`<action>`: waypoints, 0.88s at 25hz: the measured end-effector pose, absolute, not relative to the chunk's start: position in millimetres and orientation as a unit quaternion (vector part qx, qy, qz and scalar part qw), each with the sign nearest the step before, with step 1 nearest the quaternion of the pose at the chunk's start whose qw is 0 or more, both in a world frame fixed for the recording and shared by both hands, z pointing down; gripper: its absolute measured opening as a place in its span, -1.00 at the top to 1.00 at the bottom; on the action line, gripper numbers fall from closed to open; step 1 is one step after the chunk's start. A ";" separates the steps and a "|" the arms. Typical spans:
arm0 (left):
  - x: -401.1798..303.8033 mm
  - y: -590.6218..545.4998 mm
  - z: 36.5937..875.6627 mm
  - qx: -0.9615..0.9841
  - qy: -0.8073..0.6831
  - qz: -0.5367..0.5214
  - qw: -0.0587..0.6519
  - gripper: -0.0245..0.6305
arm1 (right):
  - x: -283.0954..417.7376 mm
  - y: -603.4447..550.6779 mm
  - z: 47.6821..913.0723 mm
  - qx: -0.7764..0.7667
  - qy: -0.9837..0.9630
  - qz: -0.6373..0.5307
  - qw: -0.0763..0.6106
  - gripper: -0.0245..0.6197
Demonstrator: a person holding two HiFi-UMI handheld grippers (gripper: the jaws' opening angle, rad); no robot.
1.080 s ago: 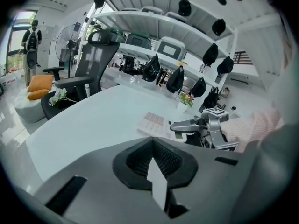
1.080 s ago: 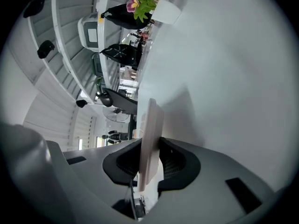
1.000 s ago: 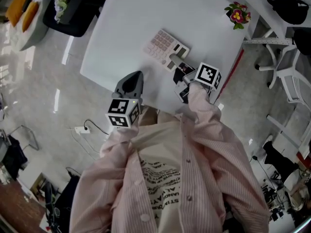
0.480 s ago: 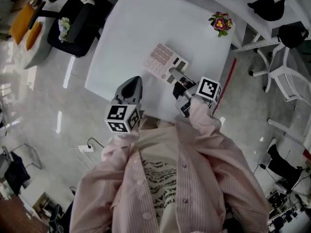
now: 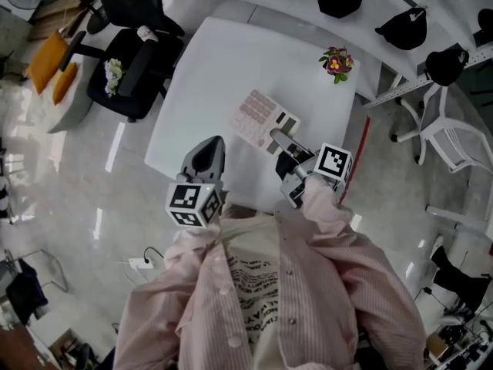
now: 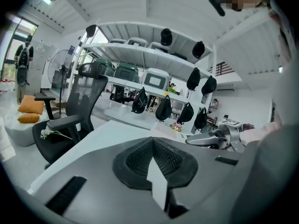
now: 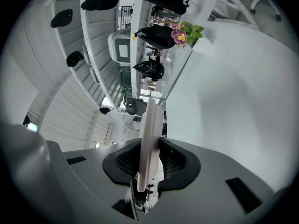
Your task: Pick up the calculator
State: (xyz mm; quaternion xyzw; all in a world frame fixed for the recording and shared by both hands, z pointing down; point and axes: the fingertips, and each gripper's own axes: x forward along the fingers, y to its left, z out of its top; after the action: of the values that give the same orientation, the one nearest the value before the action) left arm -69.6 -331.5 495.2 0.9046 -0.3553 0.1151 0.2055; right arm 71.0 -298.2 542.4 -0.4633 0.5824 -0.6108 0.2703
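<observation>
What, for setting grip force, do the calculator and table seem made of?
Calculator: likely hard plastic, matte pale pink, with moulded keys; its thin edge stands straight in the right tongs. Table: smooth white top with faint sheen, perhaps laminate; cannot tell surely.

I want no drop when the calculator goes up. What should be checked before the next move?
1. Right hand-held gripper shut on the calculator: ok.
2. Grip centred on the calculator: not ok, it holds one end.
3. Calculator off the white table: cannot tell.
4. Left hand-held gripper shut, empty, apart from the calculator: ok.
5. Flower pot well away from the calculator: ok.
</observation>
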 end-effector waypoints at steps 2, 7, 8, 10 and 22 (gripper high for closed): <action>-70.1 -334.1 485.1 0.907 -0.358 0.106 0.195 0.93 | 72.5 -300.0 532.6 -0.461 0.587 -0.606 0.274 0.65; -72.3 -340.6 462.0 0.911 -0.365 0.090 0.172 0.93 | 75.5 -304.8 508.6 -0.454 0.596 -0.597 0.286 0.65; -72.9 -341.9 457.2 0.912 -0.365 0.085 0.168 0.93 | 75.5 -306.0 503.5 -0.451 0.597 -0.596 0.291 0.65; -73.6 -343.7 446.9 0.914 -0.364 0.076 0.160 0.93 | 76.2 -307.7 493.7 -0.447 0.600 -0.593 0.299 0.65; -73.1 -356.5 399.8 0.923 -0.368 0.040 0.106 0.92 | 97.9 -310.3 449.2 -0.442 0.616 -0.562 0.332 0.65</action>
State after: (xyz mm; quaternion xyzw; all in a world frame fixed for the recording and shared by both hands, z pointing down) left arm -73.1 -356.5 399.8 0.9229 -0.3680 0.0404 0.1056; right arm 97.9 -310.3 449.2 -0.4415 0.6161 -0.5617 0.3316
